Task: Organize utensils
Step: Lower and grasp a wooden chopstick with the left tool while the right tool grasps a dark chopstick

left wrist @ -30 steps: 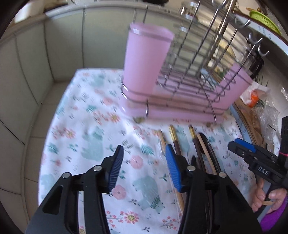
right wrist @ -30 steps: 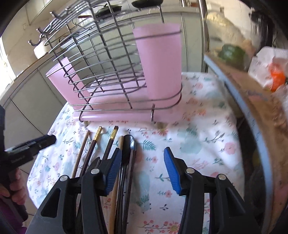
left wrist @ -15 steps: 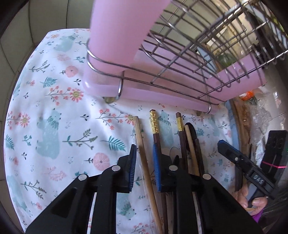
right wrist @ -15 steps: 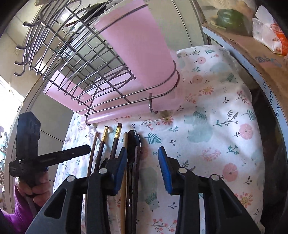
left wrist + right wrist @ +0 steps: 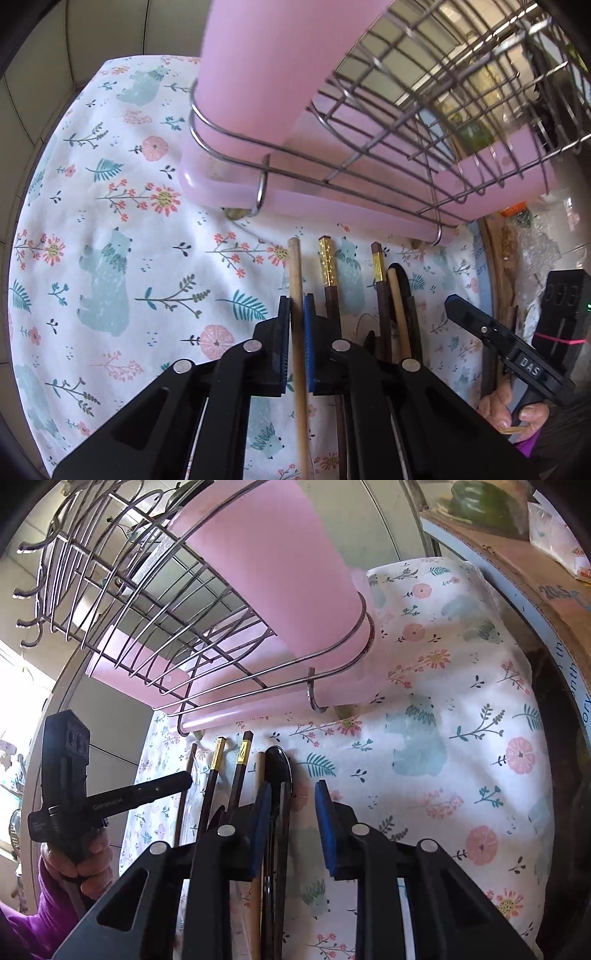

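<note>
Left fingers: we see our left gripper (image 5: 297,325) closed on the pale wooden chopstick (image 5: 295,273), the outermost of the row; its fingers have just been closing.
Right fingers: our right gripper (image 5: 291,812) stands partly open astride the black spoon (image 5: 280,771); the fingers (image 5: 325,812) have just been closing, and the right one does not yet touch it.
Utensils: they lie side by side on the flowered cloth (image 5: 122,229) over the bench, tips toward the rack.
Left view only: both gold-banded dark chopsticks (image 5: 327,266) and a second pale chopstick (image 5: 397,306) show clearly, and the right hand (image 5: 506,413) at the edge.
Right view only: the spoon's bowl, the purple sleeve (image 5: 33,915), and a cardboard box (image 5: 517,565) beside the cloth.
Edges: the wire dish rack (image 5: 155,602) with its pink cup (image 5: 280,572) and pink tray (image 5: 332,210) sits just past the utensil tips.
Open room: bare cloth lies wide to the right of the spoon and left of the held chopstick.
Since earlier: the left gripper then hovered wide open beside the row; now it is down on the chopstick.
</note>
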Tool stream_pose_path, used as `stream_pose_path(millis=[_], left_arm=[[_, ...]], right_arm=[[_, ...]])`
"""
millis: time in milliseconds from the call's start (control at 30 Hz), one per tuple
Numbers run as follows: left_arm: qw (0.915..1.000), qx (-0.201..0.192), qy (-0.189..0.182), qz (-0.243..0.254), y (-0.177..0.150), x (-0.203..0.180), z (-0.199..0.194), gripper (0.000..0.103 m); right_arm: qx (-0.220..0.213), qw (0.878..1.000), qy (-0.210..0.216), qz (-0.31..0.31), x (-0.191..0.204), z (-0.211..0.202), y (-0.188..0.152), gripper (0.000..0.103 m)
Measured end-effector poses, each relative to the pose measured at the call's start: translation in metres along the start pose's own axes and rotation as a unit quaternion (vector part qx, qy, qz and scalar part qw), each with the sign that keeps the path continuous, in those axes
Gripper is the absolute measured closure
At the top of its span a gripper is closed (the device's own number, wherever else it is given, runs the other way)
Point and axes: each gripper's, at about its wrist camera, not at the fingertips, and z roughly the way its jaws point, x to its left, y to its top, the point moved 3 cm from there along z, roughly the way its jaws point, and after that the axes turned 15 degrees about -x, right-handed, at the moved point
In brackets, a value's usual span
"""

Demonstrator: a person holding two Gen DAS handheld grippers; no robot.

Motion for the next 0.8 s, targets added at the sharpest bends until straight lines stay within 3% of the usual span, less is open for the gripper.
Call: stream_pose_path(millis=[167,400,467,500,667,800], left_arm=[[0.9999,-0.014,-0.001,-0.005,0.006,0.018,-0.022,0.097],[0.9995,-0.018,0.013,-0.021,0.011,0.054,-0.037,0.097],[0.9995,-0.013,0.014,-0.027,0.011,0.061,-0.036,0.097],[0.9994,-0.011,0.014,-0.029,0.01,0.065,-0.036,0.097],[0.9991,0.001,0.016,-0.038,0.011,0.073,-0.033,0.097],[0.9989,0.007,0.018,-0.043,0.013,0.077,-0.031,0.097]], right_arm=[[0.024,1.0,0.011,0.006,0.006,0.007,0.0,0.079],[0.059,0.998,-0.011,0.0,0.012,0.029,-0.016,0.079],[0.066,0.998,-0.006,0.004,0.01,0.033,-0.021,0.09],[0.067,0.998,0.0,0.011,0.011,0.034,-0.022,0.097],[0.048,0.999,-0.016,0.011,0.004,0.026,-0.017,0.097],[0.022,0.998,-0.053,0.016,-0.012,0.012,-0.007,0.097]])
